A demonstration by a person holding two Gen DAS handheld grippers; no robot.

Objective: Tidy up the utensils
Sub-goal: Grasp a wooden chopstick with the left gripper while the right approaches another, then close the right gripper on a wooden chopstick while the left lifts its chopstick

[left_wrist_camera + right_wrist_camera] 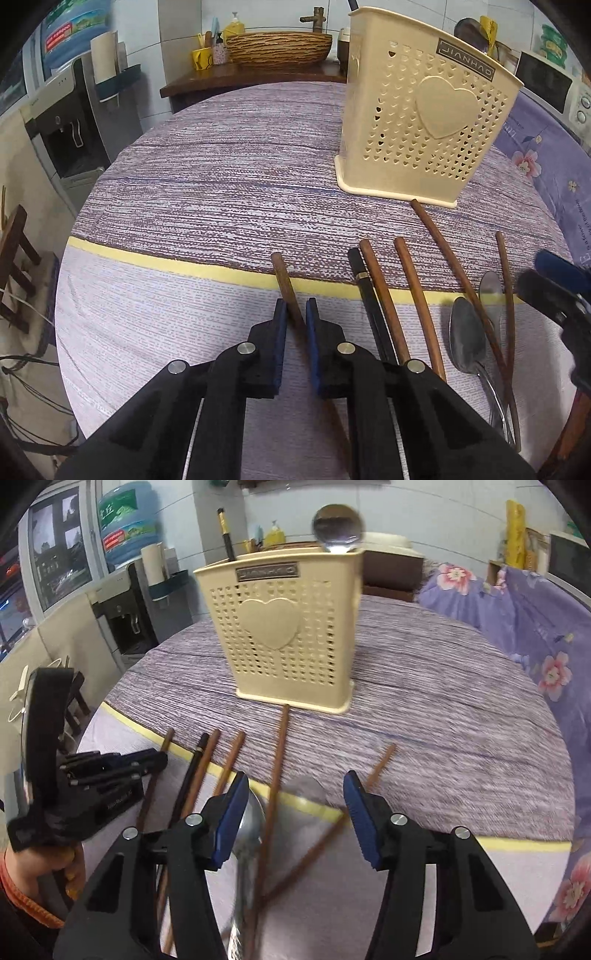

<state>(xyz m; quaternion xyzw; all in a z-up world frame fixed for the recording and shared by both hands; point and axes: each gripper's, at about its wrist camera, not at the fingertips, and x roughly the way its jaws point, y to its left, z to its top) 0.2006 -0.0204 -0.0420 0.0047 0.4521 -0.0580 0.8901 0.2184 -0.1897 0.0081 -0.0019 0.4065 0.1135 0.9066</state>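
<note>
A cream perforated utensil holder (424, 122) with a heart stands on the table; in the right wrist view (284, 642) it holds a black chopstick (226, 535) and a spoon (338, 528). My left gripper (294, 314) has its pads close around a brown chopstick (282, 277) lying on the cloth; contact is unclear. Several brown chopsticks (384, 302), one black chopstick (364, 291) and two metal spoons (467, 339) lie to its right. My right gripper (295, 812) is open and empty above a spoon (249, 834) and crossed chopsticks (275, 775). The left gripper (110, 771) shows at the left there.
The round table has a striped purple cloth (221, 177) with a yellow band (184, 267). A water dispenser (70, 125) stands at the left, a wicker basket (279, 46) on a wooden counter behind, and a floral purple cover (535, 635) at the right.
</note>
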